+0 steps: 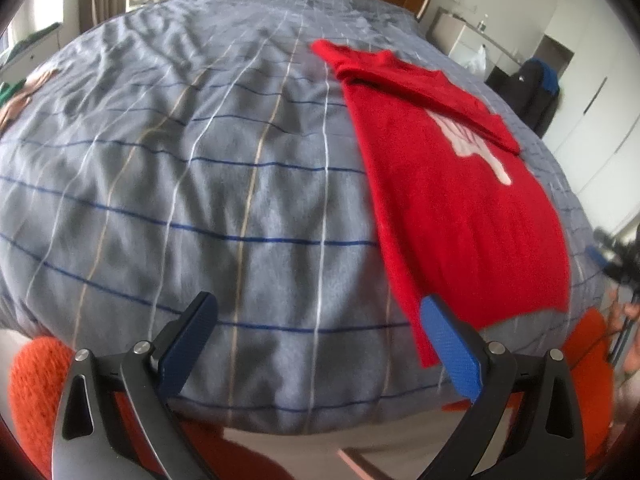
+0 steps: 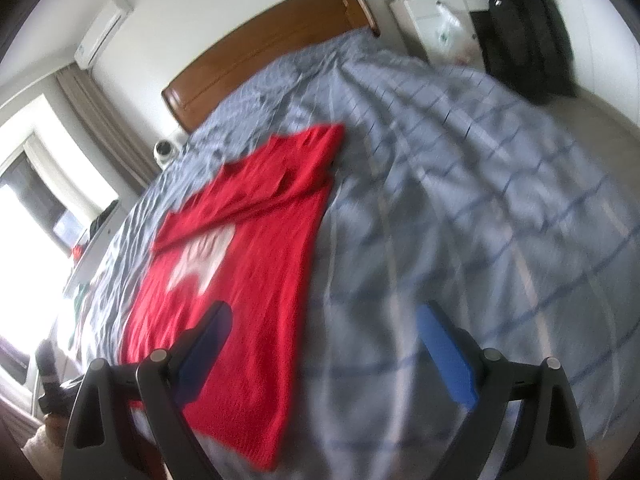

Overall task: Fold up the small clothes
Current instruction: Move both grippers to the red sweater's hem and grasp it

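A red knit sweater (image 1: 452,196) with a white figure on its chest lies flat on the grey plaid bedspread (image 1: 192,184), its sleeves folded across the top. My left gripper (image 1: 320,316) is open and empty above the bed's near edge, its right finger over the sweater's lower left corner. In the right wrist view the sweater (image 2: 248,256) lies left of centre. My right gripper (image 2: 324,324) is open and empty above the sweater's right edge and hem. The right gripper also shows at the far right of the left wrist view (image 1: 616,256).
A wooden headboard (image 2: 264,48) stands at the bed's far end. A white cabinet (image 2: 428,24) and dark bags (image 2: 524,36) stand to the right of the bed. A window with curtains (image 2: 44,184) is on the left. Orange knit sleeves (image 1: 32,384) show by the left gripper.
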A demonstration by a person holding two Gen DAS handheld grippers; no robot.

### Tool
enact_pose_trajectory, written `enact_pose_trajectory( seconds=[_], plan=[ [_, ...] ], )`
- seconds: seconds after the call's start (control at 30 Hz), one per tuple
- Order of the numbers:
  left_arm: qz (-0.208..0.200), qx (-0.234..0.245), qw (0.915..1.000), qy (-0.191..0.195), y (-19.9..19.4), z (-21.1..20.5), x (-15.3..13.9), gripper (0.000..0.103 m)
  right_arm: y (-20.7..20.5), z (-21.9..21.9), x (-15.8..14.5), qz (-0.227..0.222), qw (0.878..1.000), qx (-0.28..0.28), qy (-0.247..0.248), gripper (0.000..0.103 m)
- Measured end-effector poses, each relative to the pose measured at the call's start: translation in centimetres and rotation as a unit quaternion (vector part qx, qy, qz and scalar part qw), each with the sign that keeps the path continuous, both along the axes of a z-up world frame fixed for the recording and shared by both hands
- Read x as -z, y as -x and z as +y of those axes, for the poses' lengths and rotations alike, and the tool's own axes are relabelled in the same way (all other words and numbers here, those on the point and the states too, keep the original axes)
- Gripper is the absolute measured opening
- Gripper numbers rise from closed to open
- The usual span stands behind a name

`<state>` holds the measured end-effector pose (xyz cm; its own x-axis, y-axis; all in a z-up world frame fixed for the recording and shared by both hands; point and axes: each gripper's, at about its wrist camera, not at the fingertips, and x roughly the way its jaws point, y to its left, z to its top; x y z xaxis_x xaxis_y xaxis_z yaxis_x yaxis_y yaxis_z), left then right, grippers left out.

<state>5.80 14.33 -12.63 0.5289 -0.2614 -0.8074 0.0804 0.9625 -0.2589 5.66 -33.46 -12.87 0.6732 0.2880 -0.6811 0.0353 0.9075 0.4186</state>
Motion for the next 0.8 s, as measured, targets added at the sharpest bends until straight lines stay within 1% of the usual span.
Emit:
enact_pose_trajectory(
  seconds=[0.07, 0.17, 0.37, 0.4, 0.47, 0.5, 0.53, 0.57, 0.63, 0.67, 0.7, 0.73, 0.77, 0.8],
  plan=[
    [-0.002, -0.006, 0.9999, 0.012, 0.3, 0.2, -0.2, 0.101, 0.7, 1.1, 0.6, 0.016, 1.000, -0.013, 0.009, 0.093],
    [0.008, 0.002, 0.9991, 0.040, 0.7, 0.0, 0.2, 0.101, 1.4, 2.4, 1.4, 0.040, 0.999, -0.031, 0.007, 0.093],
    [0.034, 0.028, 0.9981, 0.044, 0.0, -2.4, 1.3, 0.100, 2.8, 5.6, 3.3, 0.068, 0.993, -0.092, -0.033, 0.093],
    [0.039, 0.032, 0.9976, 0.047, -0.1, -2.8, 1.4, 0.099, 2.9, 6.2, 3.7, 0.072, 0.992, -0.103, -0.029, 0.093],
    [0.044, 0.042, 0.9969, 0.051, 0.0, -3.6, 1.5, 0.095, 3.0, 7.0, 4.2, 0.076, 0.991, -0.106, -0.006, 0.093],
    [0.045, 0.050, 0.9966, 0.048, 0.0, -4.2, 1.6, 0.091, 3.1, 7.0, 4.5, 0.080, 0.991, -0.103, 0.005, 0.093],
    [0.047, 0.054, 0.9965, 0.044, 0.1, -4.5, 1.7, 0.085, 3.1, 6.9, 4.8, 0.082, 0.992, -0.101, 0.003, 0.093],
    [0.051, 0.060, 0.9961, 0.040, 0.2, -5.1, 1.8, 0.080, 3.1, 6.6, 5.1, 0.086, 0.991, -0.097, -0.009, 0.093],
    [0.062, 0.070, 0.9953, 0.027, 0.2, -6.0, 2.3, 0.060, 3.0, 6.4, 5.4, 0.094, 0.990, -0.099, -0.024, 0.086],
    [0.066, 0.072, 0.9951, 0.013, 0.2, -6.4, 2.5, 0.052, 2.9, 6.8, 5.6, 0.100, 0.989, -0.106, -0.026, 0.075],
    [0.068, 0.073, 0.9950, 0.002, 0.2, -6.7, 2.7, 0.028, 2.8, 7.2, 5.9, 0.109, 0.987, -0.119, -0.024, 0.061],
    [0.077, 0.082, 0.9936, 0.008, 0.2, -6.8, 2.9, 0.004, 2.6, 7.6, 5.9, 0.114, 0.985, -0.125, -0.016, 0.053],
    [0.083, 0.085, 0.9927, 0.021, 0.2, -6.7, 2.9, 0.003, 2.4, 7.9, 6.1, 0.120, 0.984, -0.129, -0.006, 0.030],
    [0.080, 0.081, 0.9932, 0.025, 0.4, -6.5, 2.7, 0.003, 2.4, 8.2, 6.2, 0.128, 0.983, -0.133, 0.003, 0.006]
  ],
)
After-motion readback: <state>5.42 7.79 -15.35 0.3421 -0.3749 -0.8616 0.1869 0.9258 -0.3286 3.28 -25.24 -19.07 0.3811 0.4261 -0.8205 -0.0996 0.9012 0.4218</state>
